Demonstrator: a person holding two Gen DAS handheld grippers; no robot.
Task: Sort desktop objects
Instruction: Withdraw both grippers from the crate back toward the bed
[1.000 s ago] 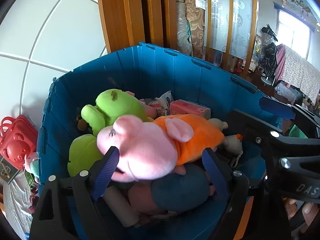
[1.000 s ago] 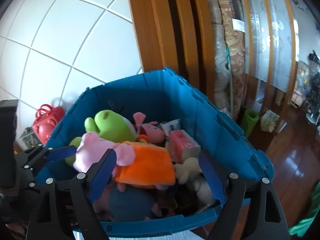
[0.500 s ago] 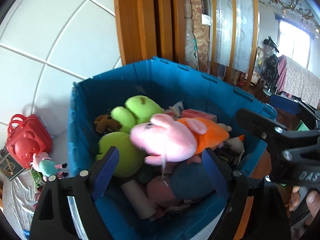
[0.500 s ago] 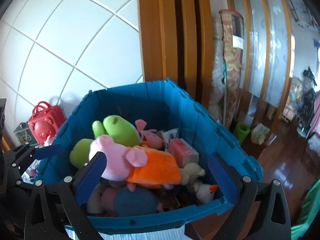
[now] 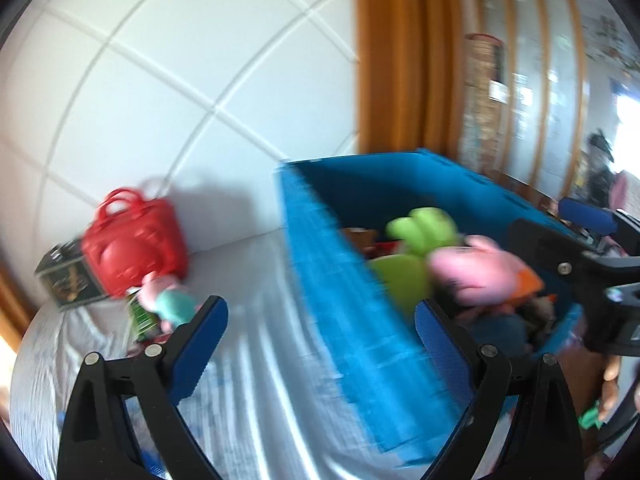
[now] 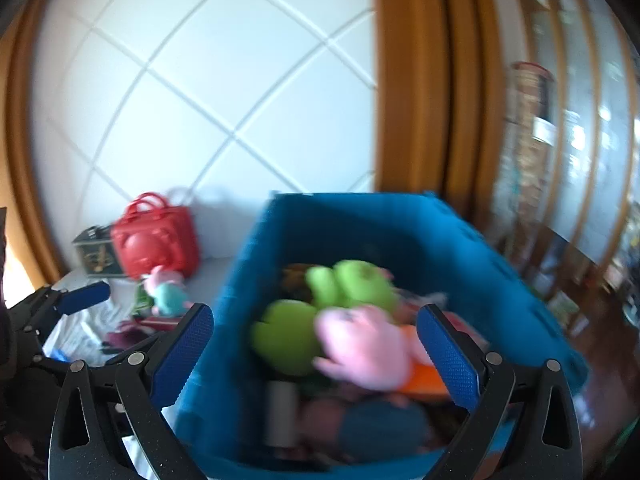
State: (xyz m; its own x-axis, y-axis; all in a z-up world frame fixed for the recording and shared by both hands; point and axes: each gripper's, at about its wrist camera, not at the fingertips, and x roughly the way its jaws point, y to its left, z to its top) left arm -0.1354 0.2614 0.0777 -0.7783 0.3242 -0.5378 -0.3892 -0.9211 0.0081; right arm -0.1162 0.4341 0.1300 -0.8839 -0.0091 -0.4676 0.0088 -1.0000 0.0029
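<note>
A blue storage bin (image 5: 352,304) (image 6: 248,280) stands on the white-covered desk, full of soft toys. A pink pig plush in an orange dress (image 5: 476,270) (image 6: 364,346) lies on top beside a green frog plush (image 5: 420,228) (image 6: 352,284). My left gripper (image 5: 320,332) hangs over the cloth and the bin's left wall, its jaws opening with nothing between them. My right gripper (image 6: 316,344) stands open above the bin, holding nothing. A small pig doll in a teal dress (image 5: 168,296) (image 6: 166,286) lies left of the bin. Both views are blurred.
A red toy handbag (image 5: 134,240) (image 6: 156,240) and a dark printed box (image 5: 64,280) (image 6: 96,256) stand against the tiled wall. Small items lie around the doll. A wooden door frame (image 5: 396,56) rises behind the bin. A hand (image 5: 610,384) shows at the lower right.
Both grippers have pulled back and swung left away from the bin. The pink pig plush, earlier between the left jaws, now lies in the bin. The right jaws have widened.
</note>
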